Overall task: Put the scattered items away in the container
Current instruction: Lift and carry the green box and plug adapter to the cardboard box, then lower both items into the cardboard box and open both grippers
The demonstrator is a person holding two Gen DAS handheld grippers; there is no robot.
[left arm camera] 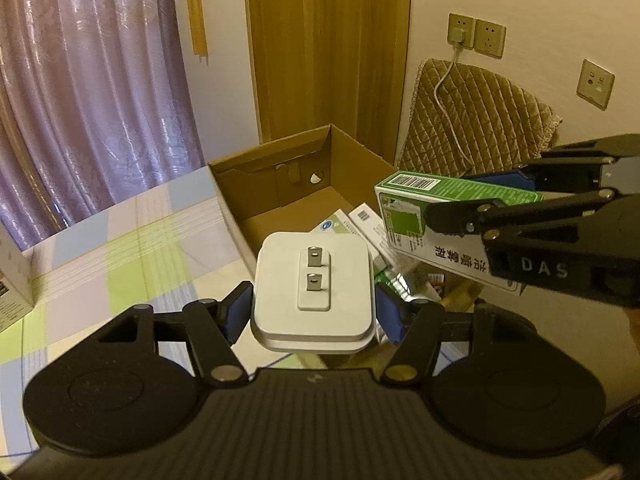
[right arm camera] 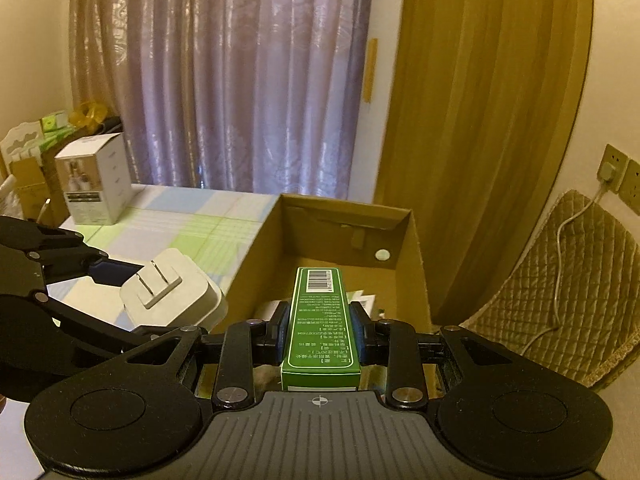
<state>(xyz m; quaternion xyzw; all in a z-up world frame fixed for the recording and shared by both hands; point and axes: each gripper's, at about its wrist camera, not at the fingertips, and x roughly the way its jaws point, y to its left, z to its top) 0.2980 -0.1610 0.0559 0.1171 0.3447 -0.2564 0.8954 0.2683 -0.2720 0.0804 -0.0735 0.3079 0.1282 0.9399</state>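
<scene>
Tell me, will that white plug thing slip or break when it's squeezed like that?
Probably neither. The white charger looks like hard, smooth plastic, so it should stay stiff; the left gripper pinches its flat sides with blue pads, which likely grip well. Its blocky shape shouldn't roll.

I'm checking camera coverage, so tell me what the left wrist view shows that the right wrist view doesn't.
Only the left wrist view shows the third wall plate and the foil packets in the cardboard box. Only the right wrist view shows the whole white product carton and the clutter behind it. Both show the left gripper shut on the white plug adapter, the right gripper shut on the green box, and the quilted cushion.
</scene>
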